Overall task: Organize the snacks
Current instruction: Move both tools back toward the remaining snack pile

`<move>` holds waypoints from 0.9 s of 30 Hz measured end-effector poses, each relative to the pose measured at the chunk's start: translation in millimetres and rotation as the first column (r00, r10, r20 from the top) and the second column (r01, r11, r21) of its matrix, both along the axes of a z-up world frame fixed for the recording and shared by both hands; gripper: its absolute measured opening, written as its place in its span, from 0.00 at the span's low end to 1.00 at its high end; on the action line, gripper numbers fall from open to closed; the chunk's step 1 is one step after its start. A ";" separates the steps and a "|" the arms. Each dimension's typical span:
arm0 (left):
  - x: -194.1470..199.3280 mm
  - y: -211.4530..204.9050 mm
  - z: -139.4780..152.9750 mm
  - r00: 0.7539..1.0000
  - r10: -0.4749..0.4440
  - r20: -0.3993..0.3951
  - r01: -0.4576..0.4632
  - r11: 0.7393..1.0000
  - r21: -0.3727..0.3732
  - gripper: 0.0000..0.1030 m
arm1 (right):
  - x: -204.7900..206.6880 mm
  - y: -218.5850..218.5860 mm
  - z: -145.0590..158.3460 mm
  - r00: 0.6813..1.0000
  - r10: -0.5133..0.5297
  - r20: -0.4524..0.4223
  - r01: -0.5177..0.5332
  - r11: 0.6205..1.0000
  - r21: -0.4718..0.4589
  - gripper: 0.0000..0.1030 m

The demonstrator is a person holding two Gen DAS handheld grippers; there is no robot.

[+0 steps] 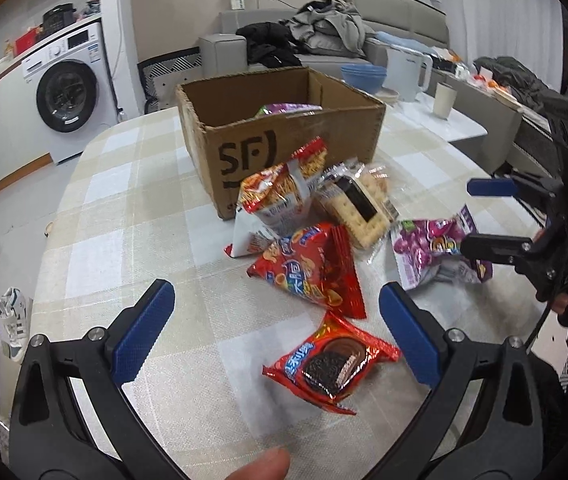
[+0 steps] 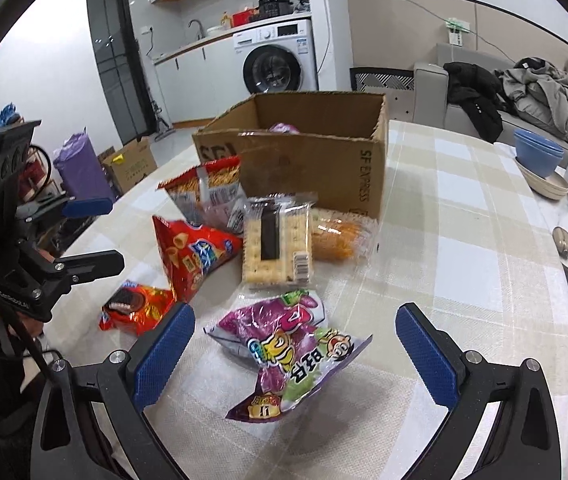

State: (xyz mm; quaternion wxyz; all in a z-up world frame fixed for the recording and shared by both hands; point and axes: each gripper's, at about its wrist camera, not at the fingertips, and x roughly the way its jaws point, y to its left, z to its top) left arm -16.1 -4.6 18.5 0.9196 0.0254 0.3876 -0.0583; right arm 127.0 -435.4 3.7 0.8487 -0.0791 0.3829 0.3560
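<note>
1. the left gripper (image 1: 275, 334) hangs over the checked worktop (image 1: 131, 216), fingers spread wide and grasping nothing, the cookie packet (image 1: 332, 364) lying between them.
2. the cardboard box (image 1: 279, 136) stands beyond, a purple packet inside; red chip bag (image 1: 312, 268), noodle bag (image 1: 279, 196) and cracker pack (image 1: 358, 208) lie just in front of it.
3. the right gripper (image 2: 296, 344) is likewise released, over the purple candy bag (image 2: 292, 348).
</note>
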 end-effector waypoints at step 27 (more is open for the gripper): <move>-6.1 -21.9 -38.7 0.963 -0.220 -0.153 0.227 0.973 0.036 0.99 | 4.4 11.0 -36.9 0.995 0.051 -0.086 -0.059 0.994 -0.087 0.99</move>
